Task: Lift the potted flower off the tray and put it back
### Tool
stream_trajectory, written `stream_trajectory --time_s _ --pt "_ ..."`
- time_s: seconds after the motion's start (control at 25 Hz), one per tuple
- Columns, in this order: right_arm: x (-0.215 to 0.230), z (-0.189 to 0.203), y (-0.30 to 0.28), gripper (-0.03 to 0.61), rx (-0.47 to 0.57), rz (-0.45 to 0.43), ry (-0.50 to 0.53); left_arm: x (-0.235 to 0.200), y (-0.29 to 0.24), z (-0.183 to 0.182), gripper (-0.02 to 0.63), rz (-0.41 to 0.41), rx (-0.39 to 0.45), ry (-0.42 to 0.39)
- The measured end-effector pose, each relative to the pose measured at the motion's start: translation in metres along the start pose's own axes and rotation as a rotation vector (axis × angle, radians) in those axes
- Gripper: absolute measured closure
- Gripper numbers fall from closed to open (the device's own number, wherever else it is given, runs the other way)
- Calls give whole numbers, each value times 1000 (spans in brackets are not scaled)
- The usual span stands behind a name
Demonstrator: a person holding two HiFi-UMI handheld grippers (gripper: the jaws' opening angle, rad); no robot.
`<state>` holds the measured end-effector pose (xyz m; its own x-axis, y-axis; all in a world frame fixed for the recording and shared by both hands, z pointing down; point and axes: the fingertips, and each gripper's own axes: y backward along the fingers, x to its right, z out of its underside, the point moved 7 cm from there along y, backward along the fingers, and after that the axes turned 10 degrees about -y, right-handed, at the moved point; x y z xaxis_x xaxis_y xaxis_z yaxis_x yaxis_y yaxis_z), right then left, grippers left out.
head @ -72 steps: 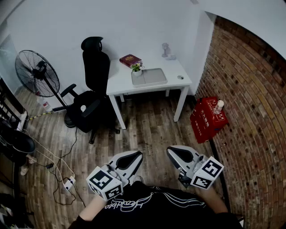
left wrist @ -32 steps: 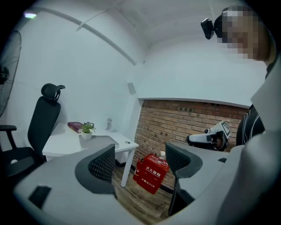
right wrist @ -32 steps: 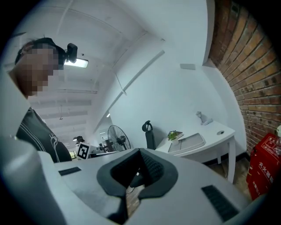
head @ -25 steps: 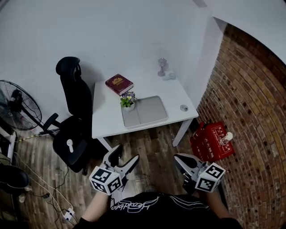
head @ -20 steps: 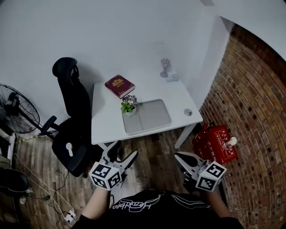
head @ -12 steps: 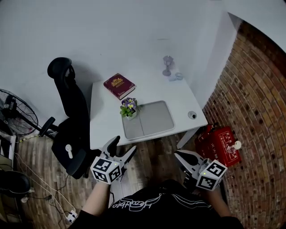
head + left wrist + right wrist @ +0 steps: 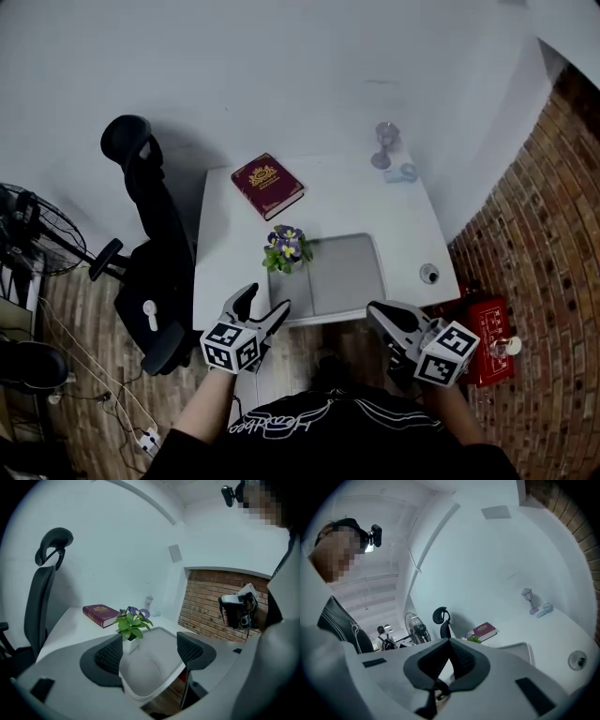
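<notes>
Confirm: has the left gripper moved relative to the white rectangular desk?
Yes. The left gripper came forward; its tips now reach the front edge of the white rectangular desk.

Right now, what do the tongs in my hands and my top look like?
Both the left tongs and the right tongs are pale grey with dark textured pads, each carrying a white cube printed with black square markers. You wear a black top with white lettering and lines.

The left gripper [image 7: 149, 643] holds its fingers [image 7: 108, 657] wide apart before the potted flower [image 7: 131, 624] on the tray [image 7: 165, 638].
</notes>
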<state>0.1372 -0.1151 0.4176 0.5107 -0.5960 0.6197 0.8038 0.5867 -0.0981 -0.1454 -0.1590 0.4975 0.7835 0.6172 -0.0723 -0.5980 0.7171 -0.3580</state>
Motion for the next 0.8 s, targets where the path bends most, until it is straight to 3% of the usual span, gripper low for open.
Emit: stream_trajectory --time_s 0.2,0.36,0.56,0.8 --pt "28 -39 -40 583 -29 -58 8 -25 -32 13 248 -10 -55 -80" --pt "42 -63 -64 588 -63 -108 66 -41 -56 20 245 30 -88 -121" --pt "66 -74 -87 588 -121 -118 108 -56 -77 29 242 86 -97 -152" --pt "91 -80 -109 588 -174 -124 113 -66 -101 32 238 142 -124 -289"
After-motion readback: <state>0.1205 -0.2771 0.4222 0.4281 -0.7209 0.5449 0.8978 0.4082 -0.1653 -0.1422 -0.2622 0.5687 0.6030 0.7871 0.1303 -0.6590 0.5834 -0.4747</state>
